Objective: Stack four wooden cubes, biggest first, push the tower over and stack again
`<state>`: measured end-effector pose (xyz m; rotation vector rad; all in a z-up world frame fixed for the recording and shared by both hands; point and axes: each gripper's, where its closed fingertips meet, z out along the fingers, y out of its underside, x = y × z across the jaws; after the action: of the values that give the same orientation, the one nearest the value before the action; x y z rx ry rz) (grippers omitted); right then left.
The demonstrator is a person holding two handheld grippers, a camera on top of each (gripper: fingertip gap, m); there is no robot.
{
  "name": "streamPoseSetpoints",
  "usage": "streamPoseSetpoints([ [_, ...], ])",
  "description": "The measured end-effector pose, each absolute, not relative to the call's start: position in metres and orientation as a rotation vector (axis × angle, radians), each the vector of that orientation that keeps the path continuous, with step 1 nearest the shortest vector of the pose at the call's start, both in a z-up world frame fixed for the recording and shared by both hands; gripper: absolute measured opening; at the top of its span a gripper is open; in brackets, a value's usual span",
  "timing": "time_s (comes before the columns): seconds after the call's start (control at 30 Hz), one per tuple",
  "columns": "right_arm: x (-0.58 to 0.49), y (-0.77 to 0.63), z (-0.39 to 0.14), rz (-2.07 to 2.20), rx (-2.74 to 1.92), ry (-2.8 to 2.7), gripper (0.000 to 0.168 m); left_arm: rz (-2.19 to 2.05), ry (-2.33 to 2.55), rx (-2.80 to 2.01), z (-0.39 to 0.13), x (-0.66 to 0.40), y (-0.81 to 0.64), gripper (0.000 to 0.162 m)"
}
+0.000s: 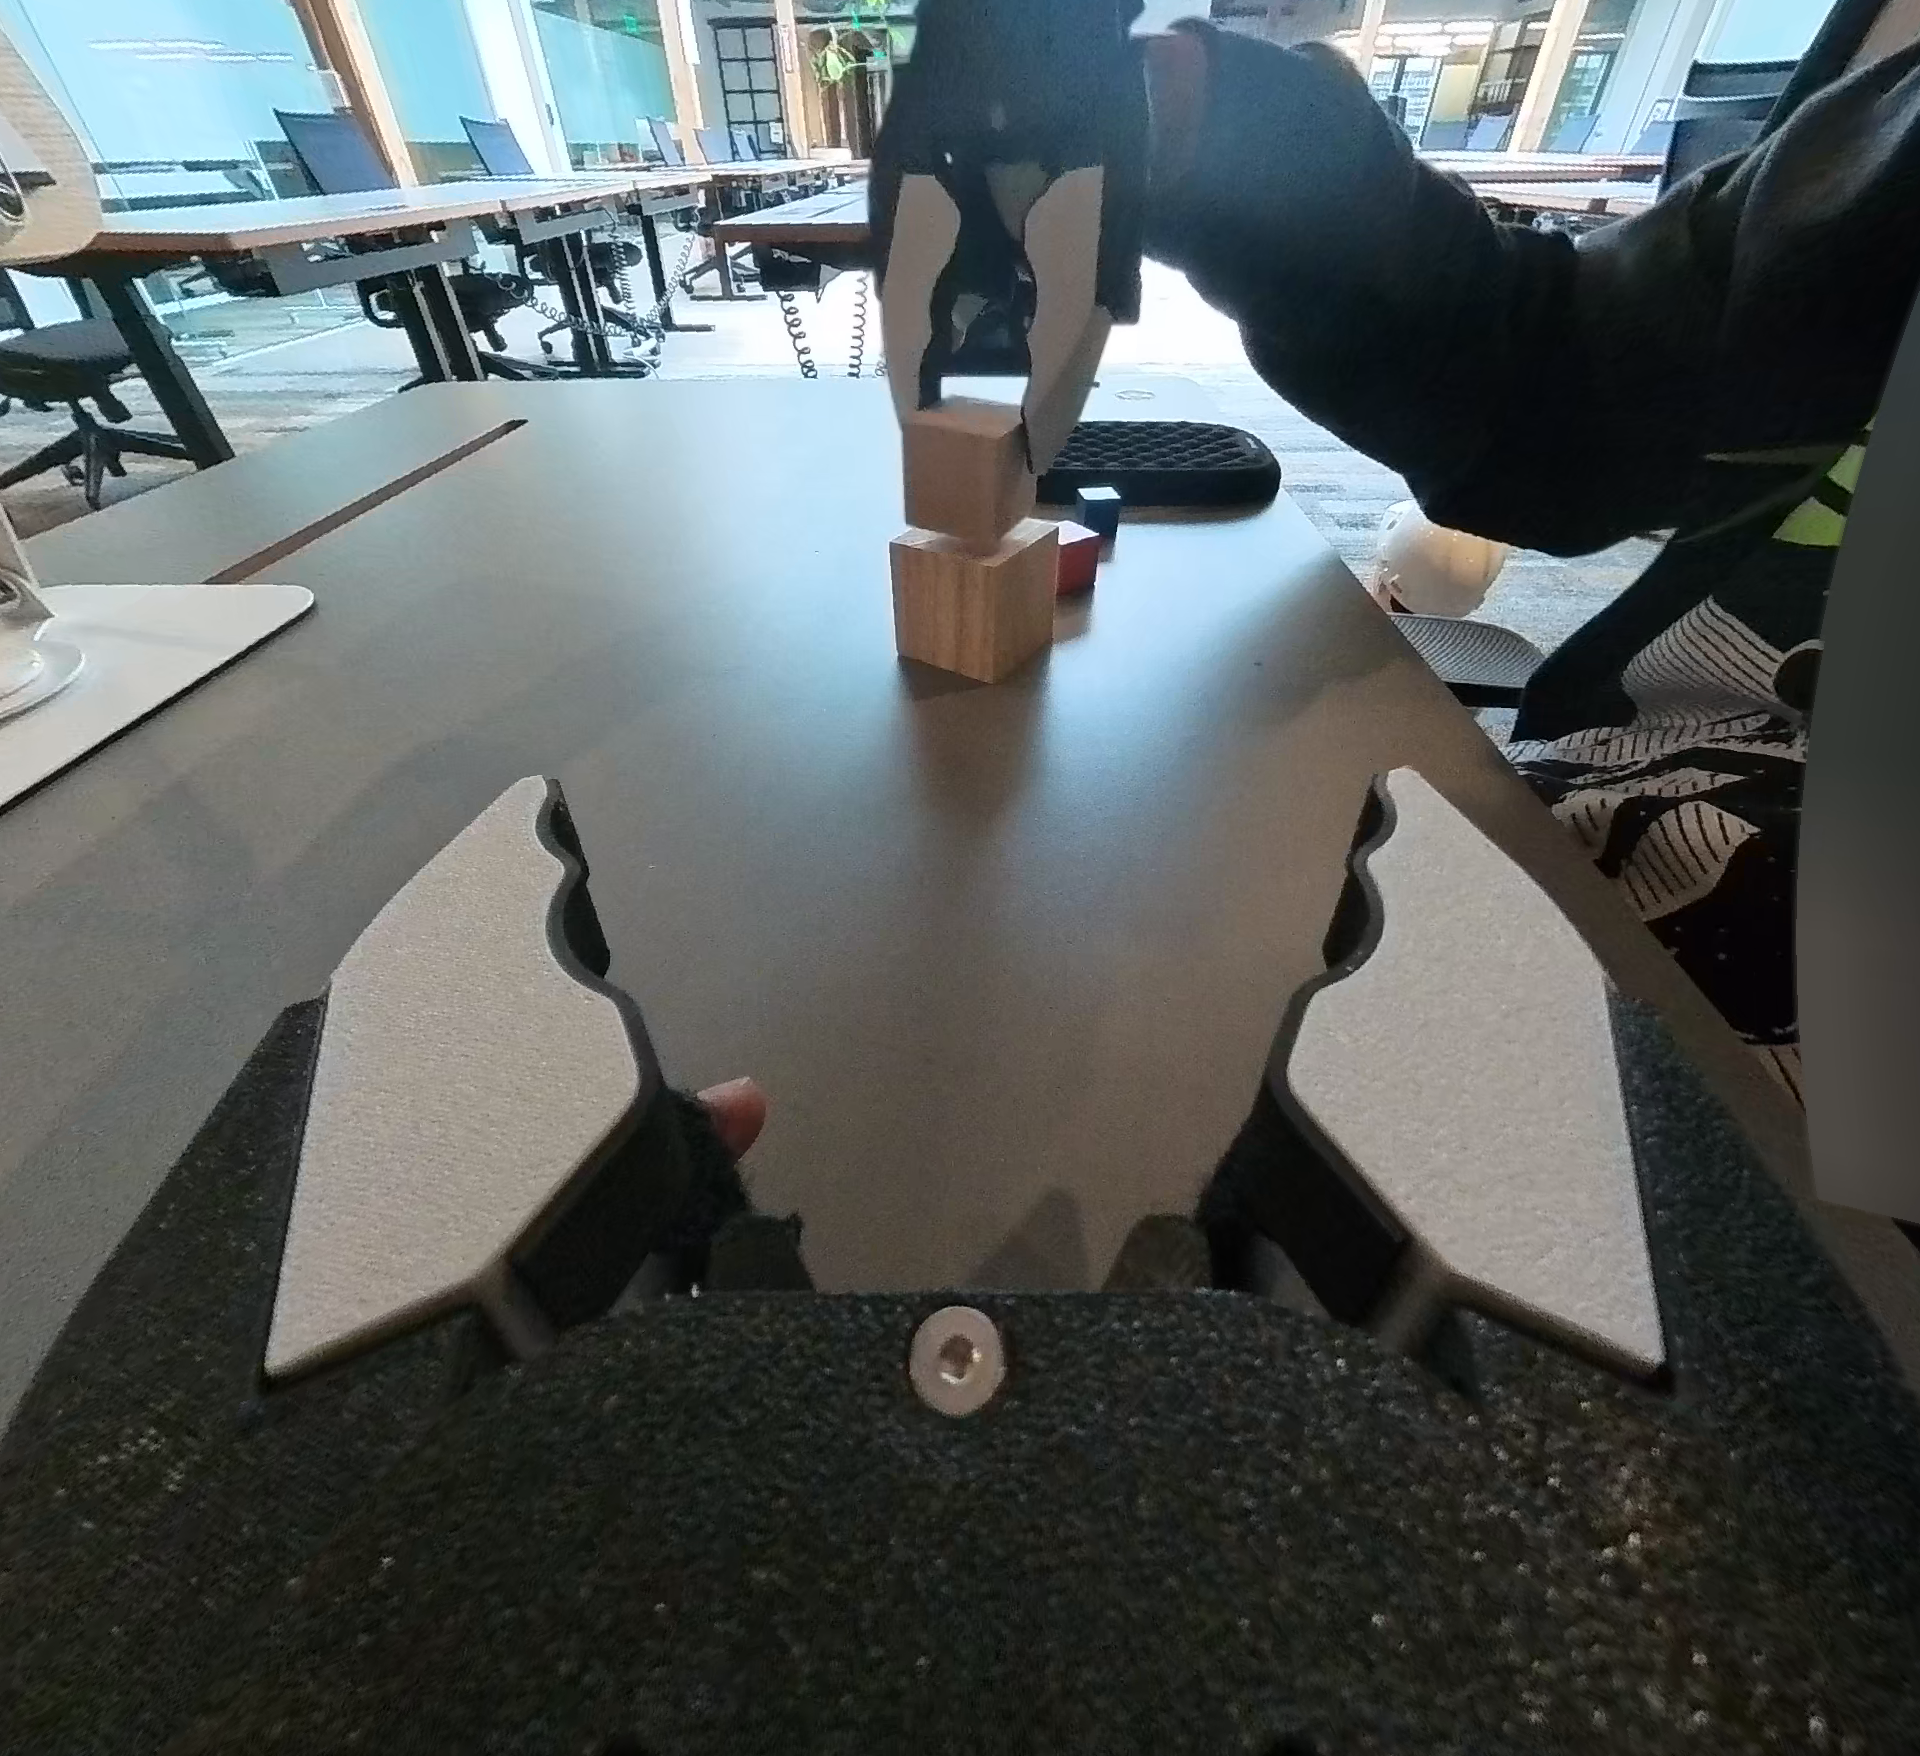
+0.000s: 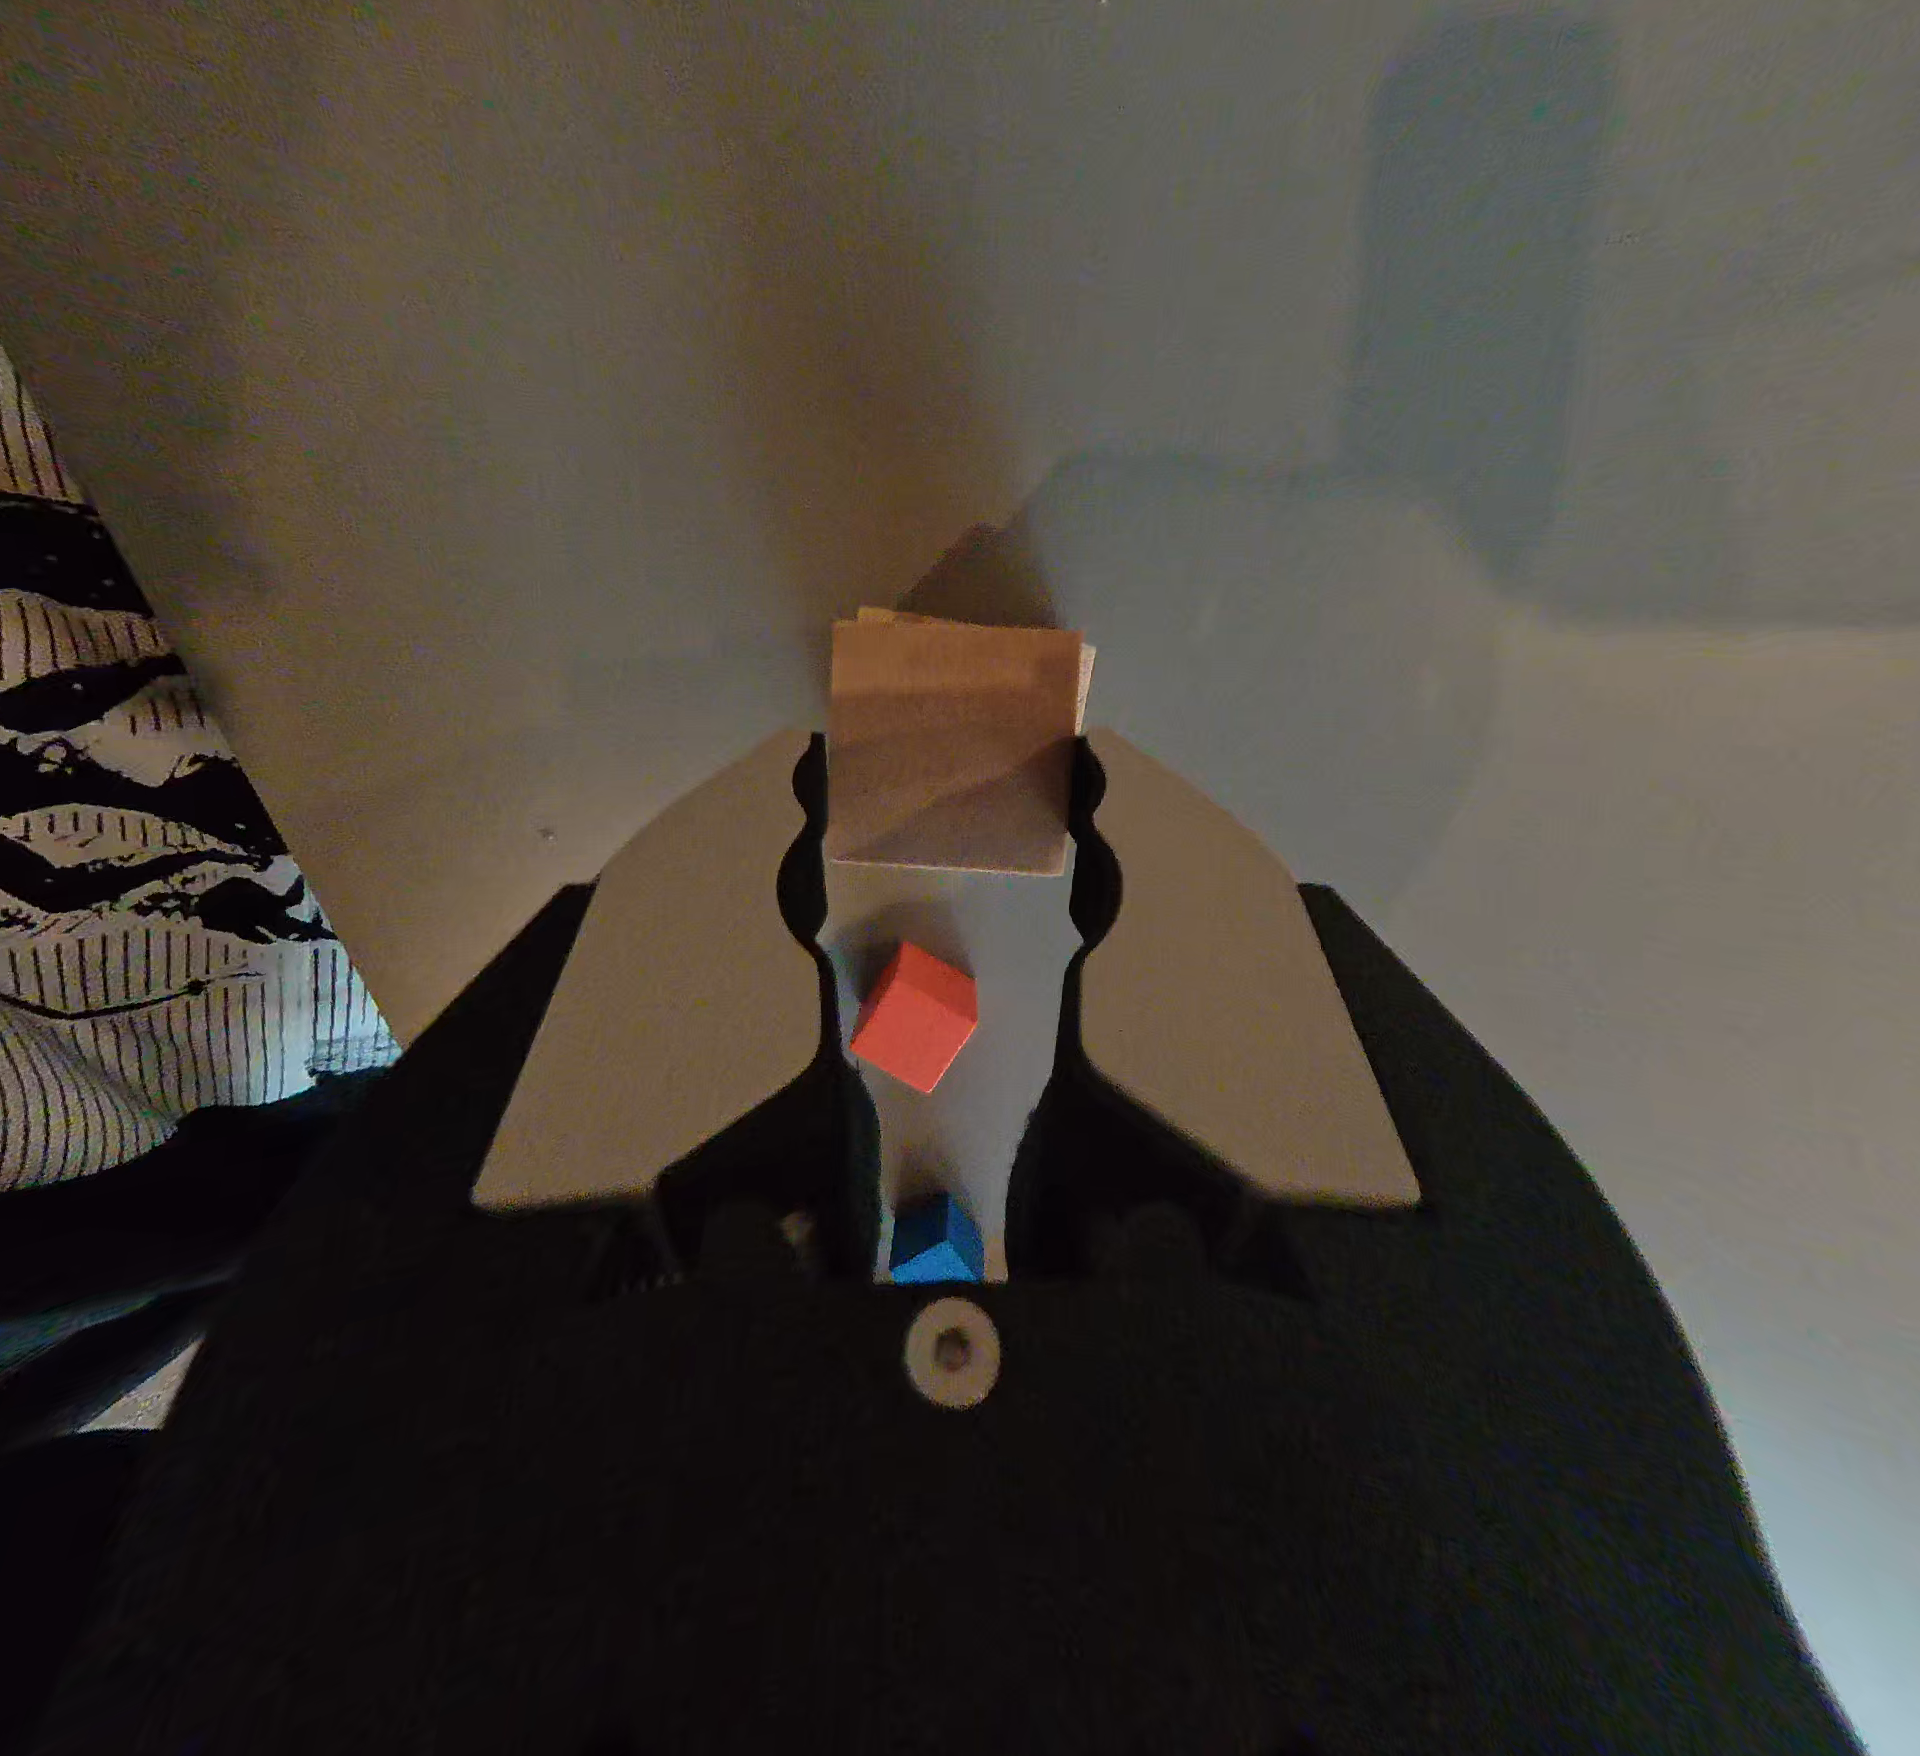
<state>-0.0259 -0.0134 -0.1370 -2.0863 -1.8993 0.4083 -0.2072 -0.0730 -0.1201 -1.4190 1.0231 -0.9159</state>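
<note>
A: The bottom cube [image 2: 1086,678] is almost wholly covered by the cube [image 2: 951,750] above it in the right wrist view.

B: And the blue cube [image 2: 935,1241]?

A: Half hidden behind the gripper body. The red cube [image 1: 1077,556] peeks out, perhaps half.

The left gripper [image 1: 961,875] hovers low over the near part of the dark table [image 1: 675,719], fingers spread wide with nothing between them. Farther off, the right gripper [image 1: 971,428] pinches a smaller wooden cube [image 1: 961,480], tilted, touching the larger wooden cube [image 1: 971,605]. Just behind lie a red cube [image 1: 1075,563] and blue cube [image 1: 1099,511].
</note>
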Motion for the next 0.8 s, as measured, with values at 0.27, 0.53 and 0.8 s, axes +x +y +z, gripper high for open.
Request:
streamPoseSetpoints([
  [0.27,-0.0242,-0.0130,-0.1399,0.442,-2.112,-1.854,0.044,-0.921,1.016,-1.420,-0.1196,-0.2078,-0.0724,0.135],
  [0.53,-0.0245,-0.0130,-0.1433,0.470,-2.125,-1.825,0.044,-0.920,1.018,-1.421,-0.1199,-0.2077,-0.0725,0.135],
  [0.8,-0.0270,-0.0131,-0.1350,0.557,-2.119,-1.757,0.049,-0.919,1.017,-1.420,-0.1196,-0.2077,-0.0725,0.135],
])
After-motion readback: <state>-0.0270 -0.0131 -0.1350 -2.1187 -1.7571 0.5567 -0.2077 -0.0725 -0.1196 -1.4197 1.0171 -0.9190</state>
